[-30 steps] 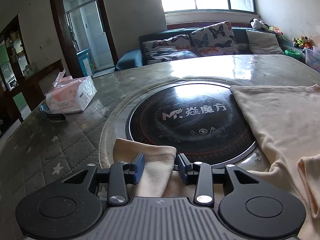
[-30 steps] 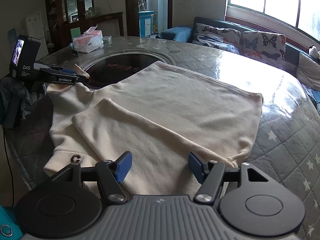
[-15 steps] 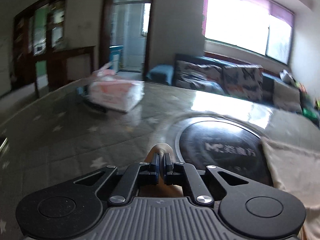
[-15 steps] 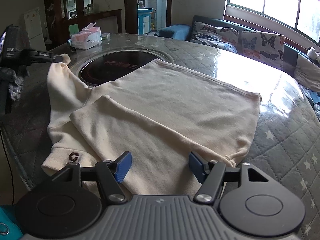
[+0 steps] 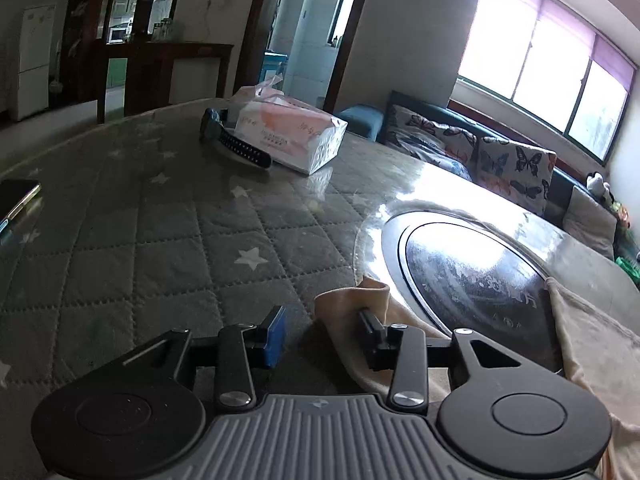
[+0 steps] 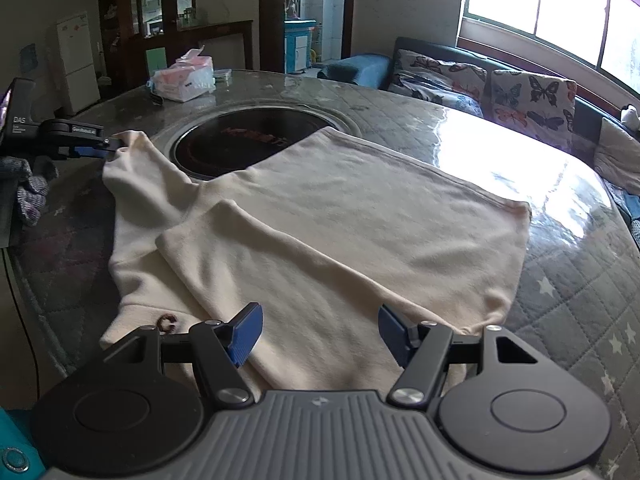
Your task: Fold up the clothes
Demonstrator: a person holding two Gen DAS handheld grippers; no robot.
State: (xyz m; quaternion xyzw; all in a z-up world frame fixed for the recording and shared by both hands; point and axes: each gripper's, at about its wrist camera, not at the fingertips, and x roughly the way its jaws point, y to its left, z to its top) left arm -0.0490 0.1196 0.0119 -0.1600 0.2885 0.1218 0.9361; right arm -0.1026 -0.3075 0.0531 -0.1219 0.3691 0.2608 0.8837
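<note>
A cream long-sleeved top (image 6: 360, 216) lies spread on the round table, one sleeve (image 6: 248, 248) folded across its body. The other sleeve (image 6: 140, 168) stretches out to the left. Its cuff (image 5: 356, 300) lies by the right finger of my left gripper (image 5: 320, 332), which is open; the cuff is draped against that finger, not pinched. The left gripper also shows in the right wrist view (image 6: 108, 146), at the cuff. My right gripper (image 6: 320, 332) is open and empty, just above the near edge of the top.
A round black cooktop (image 5: 472, 268) is set in the quilted table cover (image 5: 160, 248). A tissue pack (image 5: 288, 136), a dark watch (image 5: 236, 144) and a phone (image 5: 16, 196) lie at the far left. A sofa (image 6: 500, 88) stands behind the table.
My left gripper shut on the sleeve cuff, pulled it out to the left, and has now opened, leaving the cuff on the table. The right gripper has stayed still and open.
</note>
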